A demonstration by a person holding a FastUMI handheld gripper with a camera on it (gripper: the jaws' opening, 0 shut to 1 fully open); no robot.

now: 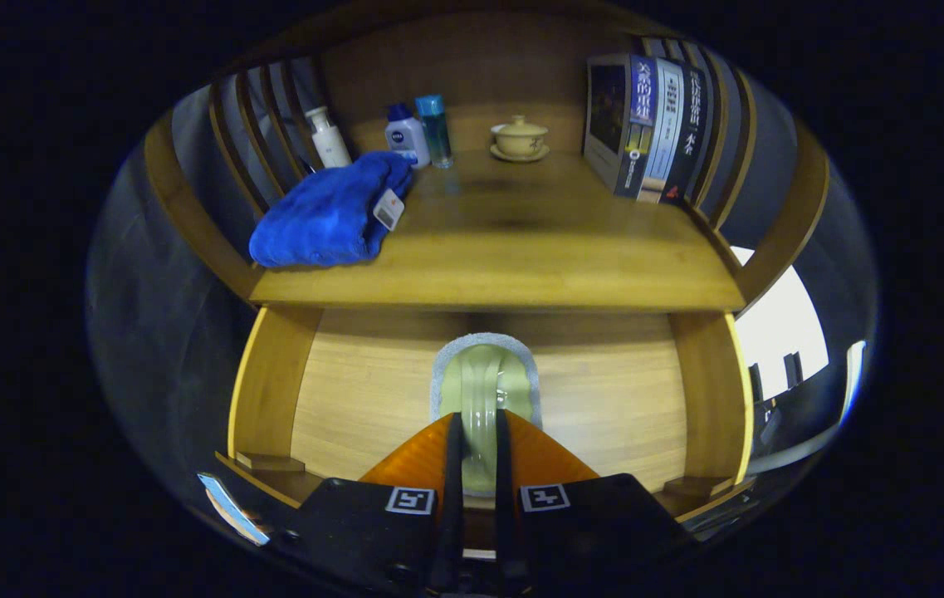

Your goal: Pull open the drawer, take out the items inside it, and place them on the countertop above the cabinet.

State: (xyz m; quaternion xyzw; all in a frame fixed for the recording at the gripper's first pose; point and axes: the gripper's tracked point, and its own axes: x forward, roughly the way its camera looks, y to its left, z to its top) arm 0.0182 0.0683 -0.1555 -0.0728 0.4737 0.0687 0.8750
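The gripper (478, 444) clamps both fingers on a pale green cup (484, 390) inside the open drawer (355, 399), below the countertop (513, 249) holding a blue towel (326, 216).

The gripper (478, 440) at bottom centre has its fingers closed on a pale green ceramic piece (484, 390) with a grey rim, over the open wooden drawer (355, 399). Above, on the tabletop (521, 249), a blue towel (326, 218) lies at upper left, beside a white bottle (329, 137), a blue-capped bottle (405, 133) and a teal bottle (435, 129). A lidded teacup (520, 138) sits centre; books (646, 124) stand upper right.
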